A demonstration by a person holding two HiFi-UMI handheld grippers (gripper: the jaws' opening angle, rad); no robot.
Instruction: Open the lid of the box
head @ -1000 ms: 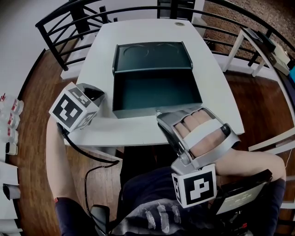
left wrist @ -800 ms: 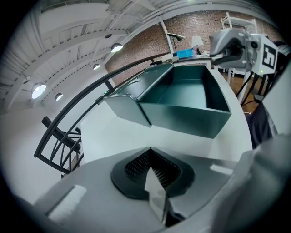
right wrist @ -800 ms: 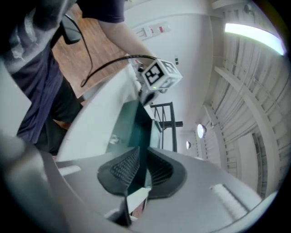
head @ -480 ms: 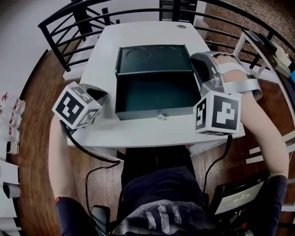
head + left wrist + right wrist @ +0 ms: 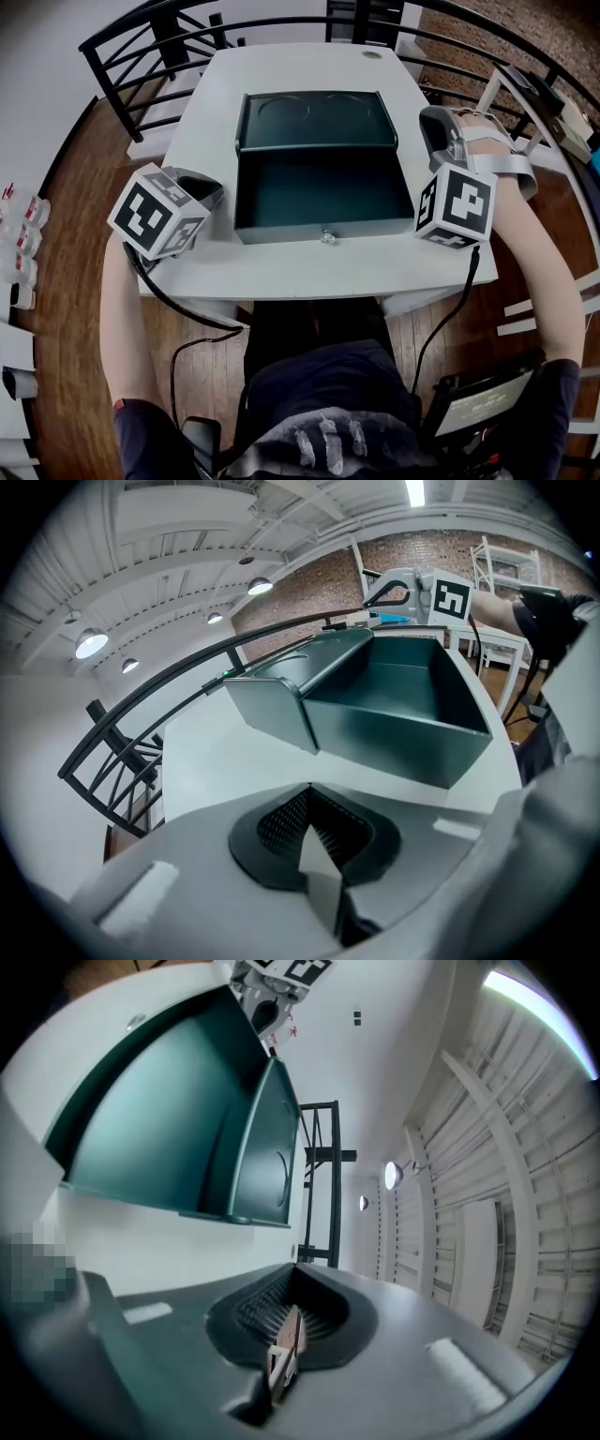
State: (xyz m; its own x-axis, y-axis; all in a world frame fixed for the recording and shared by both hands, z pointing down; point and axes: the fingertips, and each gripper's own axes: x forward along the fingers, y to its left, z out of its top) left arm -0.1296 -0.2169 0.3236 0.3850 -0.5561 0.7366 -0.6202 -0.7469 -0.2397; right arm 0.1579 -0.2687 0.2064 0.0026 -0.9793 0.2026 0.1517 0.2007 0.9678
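Observation:
The dark green box (image 5: pixel 323 192) stands on the white table (image 5: pixel 281 272) with its lid (image 5: pixel 317 117) laid back flat behind it, inside facing up. A small metal knob (image 5: pixel 327 235) sits on the box's front wall. My left gripper (image 5: pixel 208 192) rests at the box's left side, shut with nothing in it; in the left gripper view its jaws (image 5: pixel 323 874) meet, facing the box (image 5: pixel 394 714). My right gripper (image 5: pixel 433 120) is just right of the box, apart from it, shut and empty. In the right gripper view the closed jaws (image 5: pixel 286 1340) point past the box (image 5: pixel 159 1119).
A black curved railing (image 5: pixel 122 70) rings the table's far and left sides. White furniture (image 5: pixel 525 94) stands at the right. Small bottles (image 5: pixel 23 244) lie at the far left edge. A cable (image 5: pixel 187 319) hangs from the left gripper, and a screen (image 5: pixel 487 403) sits by the person's right knee.
My right gripper swung from the box's front edge near the knob round to the box's right side. The left gripper barely moved. The lid lay open throughout.

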